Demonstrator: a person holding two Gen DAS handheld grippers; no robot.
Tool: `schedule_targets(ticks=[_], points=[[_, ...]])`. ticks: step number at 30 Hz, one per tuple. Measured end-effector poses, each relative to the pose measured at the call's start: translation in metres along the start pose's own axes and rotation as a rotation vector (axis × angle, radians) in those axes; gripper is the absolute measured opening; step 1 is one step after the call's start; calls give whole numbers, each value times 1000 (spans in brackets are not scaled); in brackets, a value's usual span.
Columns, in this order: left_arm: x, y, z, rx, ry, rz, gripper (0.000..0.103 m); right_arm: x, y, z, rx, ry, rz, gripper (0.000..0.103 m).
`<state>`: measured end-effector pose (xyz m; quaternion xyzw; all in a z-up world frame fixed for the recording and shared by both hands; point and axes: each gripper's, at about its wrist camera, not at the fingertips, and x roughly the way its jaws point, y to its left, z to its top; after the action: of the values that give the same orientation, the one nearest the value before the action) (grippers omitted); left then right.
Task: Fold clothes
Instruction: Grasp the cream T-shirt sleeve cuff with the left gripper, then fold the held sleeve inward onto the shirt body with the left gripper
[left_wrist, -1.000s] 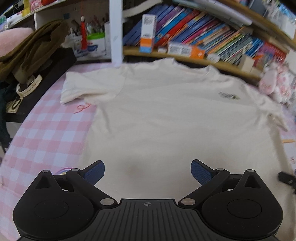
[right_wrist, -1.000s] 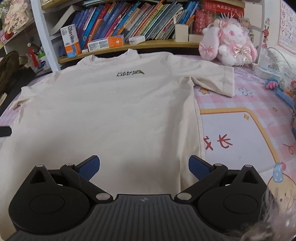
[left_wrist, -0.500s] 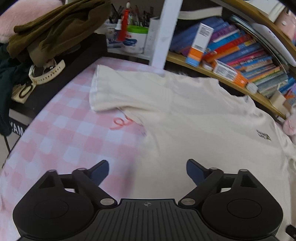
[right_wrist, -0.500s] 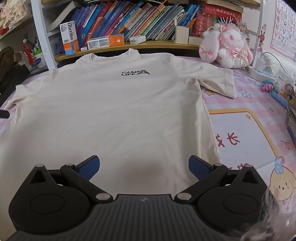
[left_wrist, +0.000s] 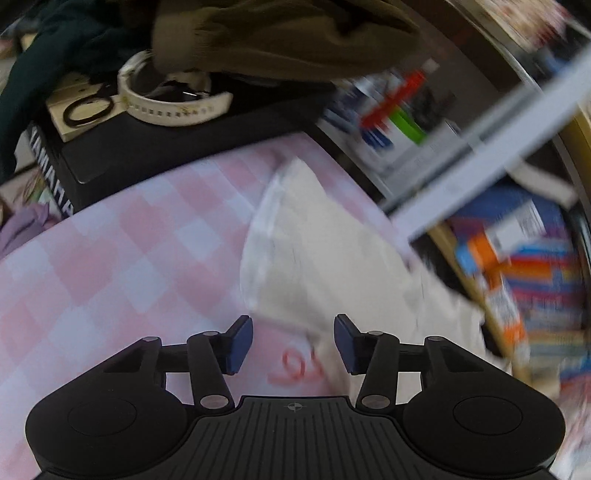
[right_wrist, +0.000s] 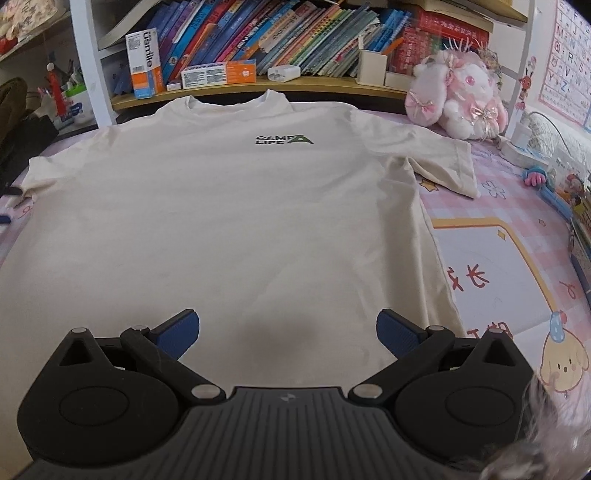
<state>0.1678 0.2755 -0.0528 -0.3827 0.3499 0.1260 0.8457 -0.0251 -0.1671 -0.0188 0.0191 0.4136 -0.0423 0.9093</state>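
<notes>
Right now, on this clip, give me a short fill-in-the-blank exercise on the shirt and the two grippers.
1. The T-shirt lies spread flat, with its printed logo facing ____.
2. The right gripper hovers with its jaws wide ____.
3. The left gripper points toward the shirt's ____.
4. The pink plush toy sits beside the shirt's other ____.

Missing: up; open; sleeve; sleeve

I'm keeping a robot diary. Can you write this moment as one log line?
shirt: flat, unfolded | left gripper: jaws closing, nothing between, near sleeve | right gripper: open over hem
</notes>
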Motion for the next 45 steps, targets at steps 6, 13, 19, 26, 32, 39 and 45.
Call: schedule_targets(ticks=[6, 13, 19, 26, 32, 39, 45], points=[[18, 15, 16, -224, -6, 18, 6, -6, 9, -4, -50, -8, 16, 103], [-21, -110, -18, 500, -111, -75, 6, 1, -5, -3, -51, -3, 32, 103], [2, -187, -135, 1288, 50, -2, 16, 15, -29, 6, 9, 13, 61, 103], [-25, -149, -114, 941, 69, -98, 73, 23, -49, 5, 18, 34, 79, 103], [-10, -99, -43, 304, 80, -97, 68, 30, -64, 4, 74, 54, 82, 103], [30, -123, -12, 310, 113, 30, 2, 28, -61, 1, 45, 55, 93, 103], [56, -236, -16, 595, 134, -91, 8, 22, -71, -5, 77, 54, 57, 103]])
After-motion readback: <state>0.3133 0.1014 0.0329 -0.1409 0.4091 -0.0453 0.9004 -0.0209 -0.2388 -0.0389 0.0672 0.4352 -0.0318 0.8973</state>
